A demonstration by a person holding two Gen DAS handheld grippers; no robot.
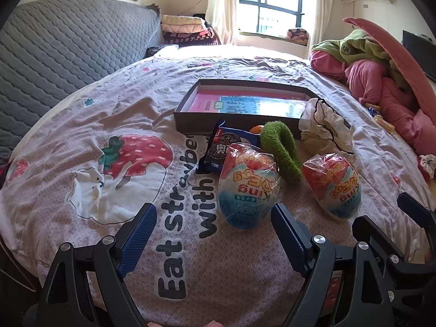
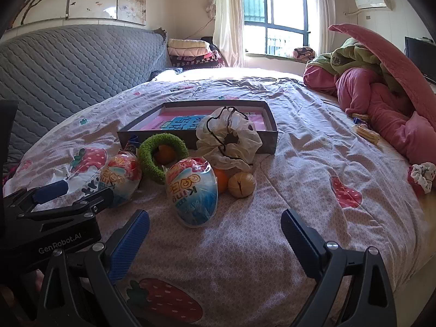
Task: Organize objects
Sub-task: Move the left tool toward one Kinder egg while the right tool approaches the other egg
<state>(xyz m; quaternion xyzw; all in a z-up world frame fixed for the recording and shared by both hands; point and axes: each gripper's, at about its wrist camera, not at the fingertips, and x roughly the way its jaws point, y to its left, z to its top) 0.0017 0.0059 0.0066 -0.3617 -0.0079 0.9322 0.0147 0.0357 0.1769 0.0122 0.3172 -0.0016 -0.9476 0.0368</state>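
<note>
Two wrapped egg toys lie on the bedspread: one (image 1: 246,185) just ahead of my open left gripper (image 1: 214,219), the other (image 1: 333,188) to its right. In the right wrist view the nearer egg (image 2: 192,192) lies ahead of my open right gripper (image 2: 215,224), the other egg (image 2: 120,177) to its left. Behind them are a green fuzzy ring (image 2: 160,155), an Oreo packet (image 1: 222,148), two oranges (image 2: 220,181), a tan round fruit (image 2: 241,184) and a white scrunchie (image 2: 229,140). A dark shallow box (image 2: 269,139) holding a pink and blue book (image 1: 259,105) sits beyond them.
A grey quilted headboard (image 2: 68,68) runs along the left. A pile of pink and green bedding (image 2: 381,87) lies at the right, with snack packets (image 2: 366,133) and a floral scrunchie (image 2: 422,175) near the bed's right edge. My left gripper shows in the right wrist view (image 2: 50,192).
</note>
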